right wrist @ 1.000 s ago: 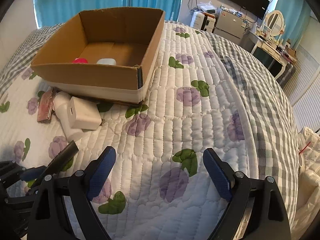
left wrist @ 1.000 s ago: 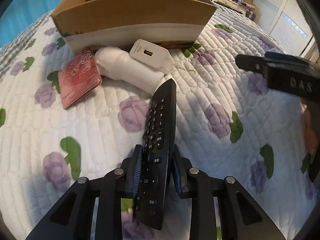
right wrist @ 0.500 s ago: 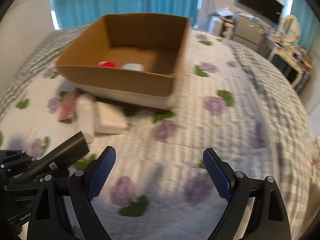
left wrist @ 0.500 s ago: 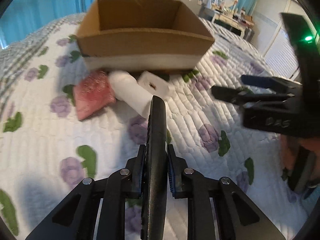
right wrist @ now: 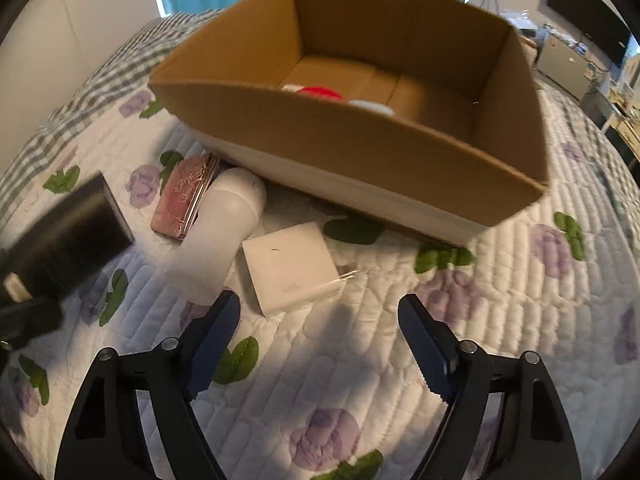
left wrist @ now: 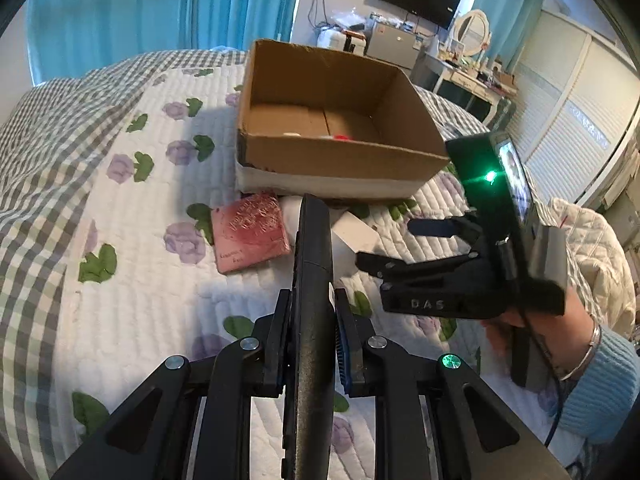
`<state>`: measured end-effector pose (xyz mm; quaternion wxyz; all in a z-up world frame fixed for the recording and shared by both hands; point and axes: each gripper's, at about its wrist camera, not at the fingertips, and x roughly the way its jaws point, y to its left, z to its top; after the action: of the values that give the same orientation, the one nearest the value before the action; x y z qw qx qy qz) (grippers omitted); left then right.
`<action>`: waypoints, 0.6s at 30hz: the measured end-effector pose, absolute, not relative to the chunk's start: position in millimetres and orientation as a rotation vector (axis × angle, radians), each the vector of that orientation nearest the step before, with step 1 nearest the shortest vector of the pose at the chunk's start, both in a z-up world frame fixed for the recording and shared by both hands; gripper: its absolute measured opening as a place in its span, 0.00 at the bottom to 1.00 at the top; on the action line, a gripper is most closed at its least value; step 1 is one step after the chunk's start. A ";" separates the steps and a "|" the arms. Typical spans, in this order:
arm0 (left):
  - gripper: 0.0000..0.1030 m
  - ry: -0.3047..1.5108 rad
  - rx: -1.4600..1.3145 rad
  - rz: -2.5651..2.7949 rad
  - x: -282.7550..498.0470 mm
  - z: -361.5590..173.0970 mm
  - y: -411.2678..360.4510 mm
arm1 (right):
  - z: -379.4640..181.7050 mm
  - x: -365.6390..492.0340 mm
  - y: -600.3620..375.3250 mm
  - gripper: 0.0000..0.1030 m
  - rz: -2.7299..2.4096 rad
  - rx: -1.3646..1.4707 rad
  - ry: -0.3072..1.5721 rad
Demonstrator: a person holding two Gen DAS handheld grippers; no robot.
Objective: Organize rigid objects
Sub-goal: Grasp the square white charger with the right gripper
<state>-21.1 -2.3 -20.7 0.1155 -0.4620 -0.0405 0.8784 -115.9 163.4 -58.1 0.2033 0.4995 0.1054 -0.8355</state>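
My left gripper [left wrist: 312, 312] is shut on a black remote control [left wrist: 312, 248], held edge-on above the bed; its end also shows at the left of the right wrist view as the remote [right wrist: 68, 240]. Beyond it stands an open cardboard box [left wrist: 340, 160] holding a red thing [right wrist: 320, 92] and a white thing [right wrist: 370, 106]. My right gripper [right wrist: 316, 312] hovers just short of a white charger [right wrist: 288, 268]; its jaws are closing with nothing between them. A white bottle [right wrist: 224, 232] and a pink case [right wrist: 184, 196] lie beside the charger, against the box [right wrist: 360, 148].
Everything rests on a white quilted bedspread [right wrist: 360, 380] with purple flowers, and a checked blanket [left wrist: 44, 128] lies to the left. A hand in a light blue sleeve [left wrist: 596, 384] carries the right gripper [left wrist: 386, 242]. Curtains, a TV and furniture stand behind.
The left gripper has risen with the remote and rolled it onto its edge. The right gripper has swung in towards the charger and the box, and its jaws have narrowed.
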 end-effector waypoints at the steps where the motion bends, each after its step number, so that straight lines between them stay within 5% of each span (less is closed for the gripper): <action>1: 0.19 -0.112 -1.365 2.587 -25.2 -23.4 -4.3 | -59.9 -117.6 160.2 0.77 -2.327 1.389 0.312; 7: 0.19 -0.097 -1.447 2.669 -51.9 -43.9 -17.7 | -71.1 -129.2 139.6 0.72 -2.327 1.353 0.454; 13: 0.19 -0.112 -1.478 2.668 -54.3 -52.1 -23.8 | -83.7 -130.8 123.0 0.55 -2.292 1.328 0.554; 18: 0.19 -0.094 -1.467 2.674 -48.8 -47.2 -21.7 | -73.3 -120.7 127.1 0.54 -2.337 1.304 0.539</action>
<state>-48.8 -21.7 -47.2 0.0453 -0.4803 -0.0308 0.8754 -120.7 127.1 -73.3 0.2042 0.4676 0.1932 -0.8380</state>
